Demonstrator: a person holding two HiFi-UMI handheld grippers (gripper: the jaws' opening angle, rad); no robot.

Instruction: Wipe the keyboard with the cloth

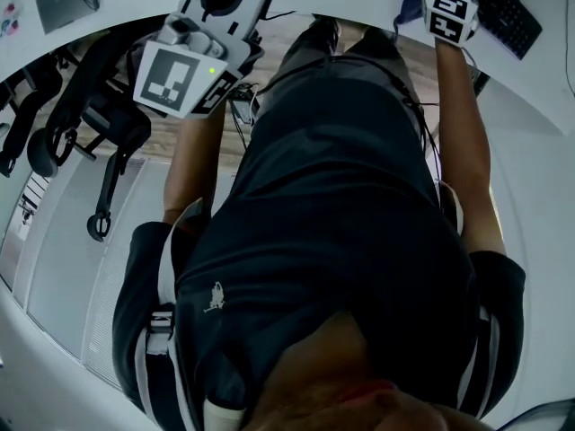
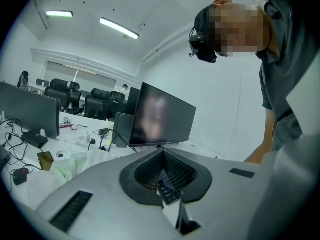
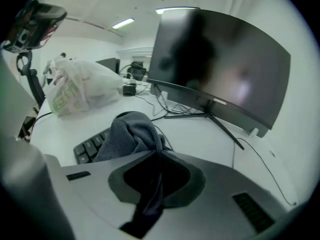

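Closest to the head camera is the person's dark shirt [image 1: 332,241], filling the middle of the downward view. Both arms reach forward past it toward a white desk [image 1: 539,97].

On the person's left, the left gripper [image 2: 167,186] is held up off the desk edge, its marker cube [image 1: 180,79] facing the head camera above a black office chair [image 1: 90,124]. Its jaws stand almost together, with only a narrow slit between them and nothing gripped. A few dark keys [image 2: 168,192] show through that slit.

On the right, the right gripper [image 3: 157,159] is over the desk. Its jaws are clamped on a dark grey cloth [image 3: 132,134], which runs down between them and bunches into a rounded wad just past the tips. The wad sits over one end of the black keyboard [image 3: 90,149], whose keys show just beside and under it. Whether the cloth presses on the keys cannot be told.

Beyond the keyboard, cables trail across the desk to the stand of a large dark monitor [image 3: 220,69]. Farther left on the same desk lies a crumpled plastic bag [image 3: 82,91] with green print.
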